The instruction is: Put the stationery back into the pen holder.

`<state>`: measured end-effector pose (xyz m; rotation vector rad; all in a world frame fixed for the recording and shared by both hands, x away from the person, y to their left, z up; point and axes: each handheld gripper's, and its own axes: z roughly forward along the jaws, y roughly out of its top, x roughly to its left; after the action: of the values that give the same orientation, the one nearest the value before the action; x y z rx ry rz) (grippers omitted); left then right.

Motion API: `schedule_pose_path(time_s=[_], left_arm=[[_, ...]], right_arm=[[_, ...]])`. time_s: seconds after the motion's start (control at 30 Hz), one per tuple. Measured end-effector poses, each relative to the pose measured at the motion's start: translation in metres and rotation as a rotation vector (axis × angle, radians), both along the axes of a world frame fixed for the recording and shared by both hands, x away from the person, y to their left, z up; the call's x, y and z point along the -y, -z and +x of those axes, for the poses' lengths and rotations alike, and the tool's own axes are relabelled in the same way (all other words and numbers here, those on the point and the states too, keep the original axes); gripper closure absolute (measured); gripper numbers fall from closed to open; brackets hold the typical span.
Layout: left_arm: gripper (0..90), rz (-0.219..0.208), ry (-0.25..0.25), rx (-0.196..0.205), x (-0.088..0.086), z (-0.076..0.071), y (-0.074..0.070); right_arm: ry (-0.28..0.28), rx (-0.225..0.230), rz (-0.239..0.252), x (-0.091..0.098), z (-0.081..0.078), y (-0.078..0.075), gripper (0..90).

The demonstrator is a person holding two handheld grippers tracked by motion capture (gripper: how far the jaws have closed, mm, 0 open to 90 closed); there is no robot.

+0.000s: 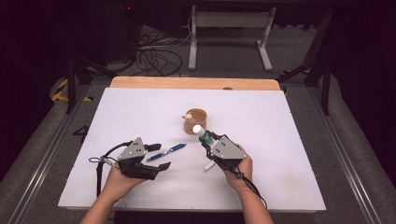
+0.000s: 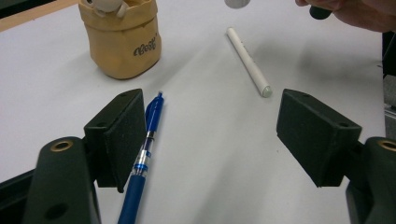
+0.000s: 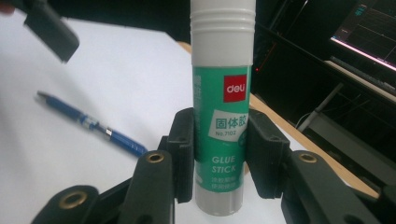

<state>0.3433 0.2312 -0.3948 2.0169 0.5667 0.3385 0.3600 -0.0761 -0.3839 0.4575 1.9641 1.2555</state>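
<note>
My right gripper (image 1: pixel 206 141) (image 3: pixel 219 156) is shut on a green and white glue stick (image 1: pixel 201 132) (image 3: pixel 223 93). It holds the stick upright above the table, close to a tan holder (image 1: pixel 196 120) (image 2: pixel 123 42) with a small figure on its rim. My left gripper (image 1: pixel 159 156) (image 2: pixel 219 135) rests low on the table, open, with nothing between its pads. A blue pen (image 1: pixel 167 151) (image 2: pixel 142 158) (image 3: pixel 93 123) lies on the table just beside one of its jaws. A white stick-like pen (image 1: pixel 209 165) (image 2: pixel 247 60) lies under the right hand.
A white sheet (image 1: pixel 280 140) covers the table, with a wooden edge (image 1: pixel 196 83) at the back. Behind the table, cables (image 1: pixel 156 58) and a white frame (image 1: pixel 229 32) are on the floor. Dark stands flank both sides.
</note>
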Motion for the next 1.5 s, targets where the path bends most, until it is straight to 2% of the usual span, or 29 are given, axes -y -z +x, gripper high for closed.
schedule_pose_path(time_s=[0.23,0.37,0.43,0.57,0.63,0.8,0.97,1.27,1.37,1.5], left_arm=[[27.2,0.013,-0.004,0.000,-0.003,0.002,0.002],[27.2,0.012,-0.010,-0.002,-0.005,0.002,0.002],[27.3,0.036,-0.018,0.010,-0.005,0.002,0.002],[26.9,0.037,-0.017,0.007,-0.006,0.003,0.003],[26.7,0.032,-0.019,0.007,-0.007,0.003,0.004],[26.2,0.019,-0.020,0.012,-0.009,0.003,0.003],[24.6,0.007,-0.028,0.017,-0.011,0.003,0.002],[24.1,0.004,-0.033,0.030,-0.014,0.003,0.001],[23.7,-0.010,-0.033,0.032,-0.015,0.003,0.000],[23.4,-0.023,-0.034,0.031,-0.016,0.002,0.000]], right_arm=[[-0.003,-0.033,0.100,0.001,0.009,-0.008,66.2],[-0.007,-0.044,0.120,-0.001,0.015,-0.012,66.1],[-0.006,-0.039,0.129,-0.002,0.019,-0.013,66.2],[0.000,-0.059,0.158,-0.003,0.030,-0.014,66.2],[0.001,-0.064,0.184,-0.003,0.036,-0.015,66.2],[0.014,-0.086,0.212,-0.004,0.049,-0.016,66.2],[0.015,-0.094,0.229,-0.006,0.061,-0.013,66.1],[0.021,-0.126,0.299,-0.009,0.080,-0.008,66.1],[0.016,-0.137,0.325,-0.010,0.086,-0.005,66.1],[0.026,-0.149,0.331,-0.013,0.093,-0.001,66.2]])
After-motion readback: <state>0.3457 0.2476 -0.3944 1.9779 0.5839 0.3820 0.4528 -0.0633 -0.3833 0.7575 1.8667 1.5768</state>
